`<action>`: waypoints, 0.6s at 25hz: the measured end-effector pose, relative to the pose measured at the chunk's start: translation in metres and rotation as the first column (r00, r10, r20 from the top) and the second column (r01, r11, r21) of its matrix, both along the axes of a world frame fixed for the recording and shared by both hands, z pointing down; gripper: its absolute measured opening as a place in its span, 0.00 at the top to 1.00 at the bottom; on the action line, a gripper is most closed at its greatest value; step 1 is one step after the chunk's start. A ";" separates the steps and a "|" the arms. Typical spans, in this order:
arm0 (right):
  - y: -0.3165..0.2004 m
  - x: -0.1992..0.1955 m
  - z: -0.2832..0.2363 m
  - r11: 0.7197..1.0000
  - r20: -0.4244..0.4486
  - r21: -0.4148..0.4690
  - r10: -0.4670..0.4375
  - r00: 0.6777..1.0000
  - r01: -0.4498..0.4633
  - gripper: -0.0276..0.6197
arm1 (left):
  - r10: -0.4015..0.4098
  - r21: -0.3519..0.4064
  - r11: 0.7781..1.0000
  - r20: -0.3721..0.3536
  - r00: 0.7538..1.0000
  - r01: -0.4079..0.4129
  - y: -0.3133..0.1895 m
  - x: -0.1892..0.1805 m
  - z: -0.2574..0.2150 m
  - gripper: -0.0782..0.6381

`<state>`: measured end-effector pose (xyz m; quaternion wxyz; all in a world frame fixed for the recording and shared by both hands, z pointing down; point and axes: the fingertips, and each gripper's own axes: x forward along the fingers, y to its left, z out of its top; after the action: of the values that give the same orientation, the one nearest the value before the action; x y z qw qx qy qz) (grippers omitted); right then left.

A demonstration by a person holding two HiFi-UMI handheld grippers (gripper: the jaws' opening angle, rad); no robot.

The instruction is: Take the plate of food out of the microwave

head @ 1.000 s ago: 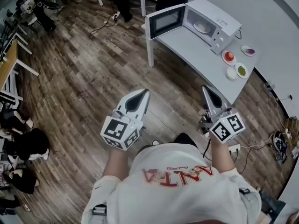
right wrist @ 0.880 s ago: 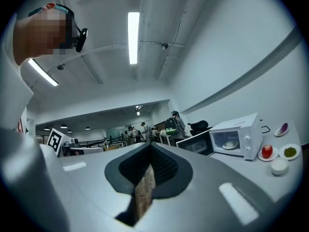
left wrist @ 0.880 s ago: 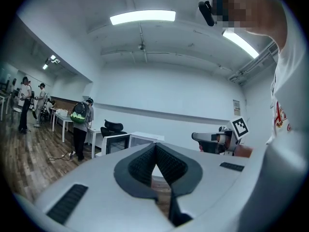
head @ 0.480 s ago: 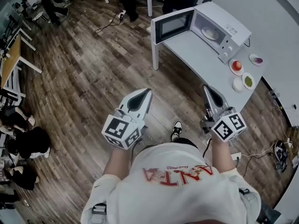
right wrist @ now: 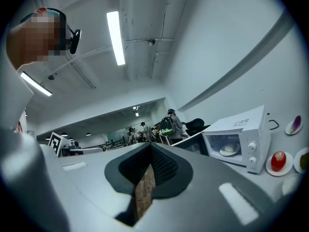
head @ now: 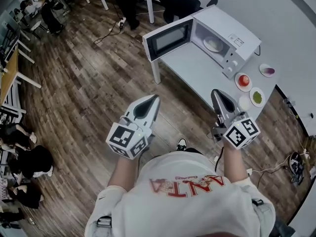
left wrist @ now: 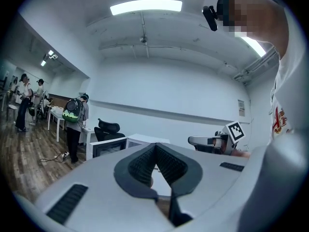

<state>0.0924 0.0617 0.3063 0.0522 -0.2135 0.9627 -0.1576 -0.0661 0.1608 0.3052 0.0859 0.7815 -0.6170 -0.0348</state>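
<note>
White plate of food (head: pixel 213 44) sits inside open microwave (head: pixel 232 31), well apart from left gripper (head: pixel 153 98) and right gripper (head: pixel 216 93), both closed on nothing; arriving unopened, they could shove it deeper.

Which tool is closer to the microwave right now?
Right. The right tool is at the near edge of the table, just short of the microwave; the left tool is over the floor, left of the table.

1. One white box-shaped microwave (head: pixel 224 26), upper right of the frame.
2. One white plate of food (head: pixel 213 44) inside it.
3. Four small round dishes (head: pixel 243 81), right side: red, purple, green, white.
4. One white table (head: pixel 195 65).
5. Two grey grippers: left gripper (head: pixel 154 97), right gripper (head: pixel 216 92), centre frame.
</note>
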 end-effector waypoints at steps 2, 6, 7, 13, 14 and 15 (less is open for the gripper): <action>-0.024 0.011 0.002 1.000 -0.002 -0.011 0.013 1.000 -0.013 0.95 | 0.015 -0.002 1.000 -0.003 1.000 -0.015 -0.026 0.010 0.001 0.88; -0.066 0.033 0.012 0.999 -0.019 -0.034 0.029 0.999 -0.030 0.95 | 0.034 0.000 0.999 -0.002 0.999 -0.034 -0.075 0.028 0.003 0.88; -0.076 0.038 0.015 0.999 -0.028 -0.034 0.033 0.999 -0.034 0.95 | 0.035 -0.002 0.999 -0.004 0.999 -0.035 -0.087 0.032 0.006 0.88; -0.116 0.051 0.031 0.997 -0.054 -0.061 0.049 0.997 -0.053 0.95 | 0.046 -0.027 0.999 -0.019 0.999 -0.047 -0.131 0.040 0.021 0.88; -0.122 0.052 0.034 0.996 -0.057 -0.069 0.052 0.997 -0.056 0.95 | 0.047 -0.029 0.998 -0.022 0.999 -0.048 -0.137 0.040 0.023 0.88; -0.127 0.053 0.037 0.995 -0.058 -0.078 0.056 0.997 -0.061 0.95 | 0.048 -0.029 0.998 -0.024 0.999 -0.049 -0.144 0.040 0.024 0.88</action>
<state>0.1454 -0.0657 0.3432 0.0214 -0.2479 0.9501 -0.1882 -0.0265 0.0168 0.3294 0.1058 0.7943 -0.5973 -0.0327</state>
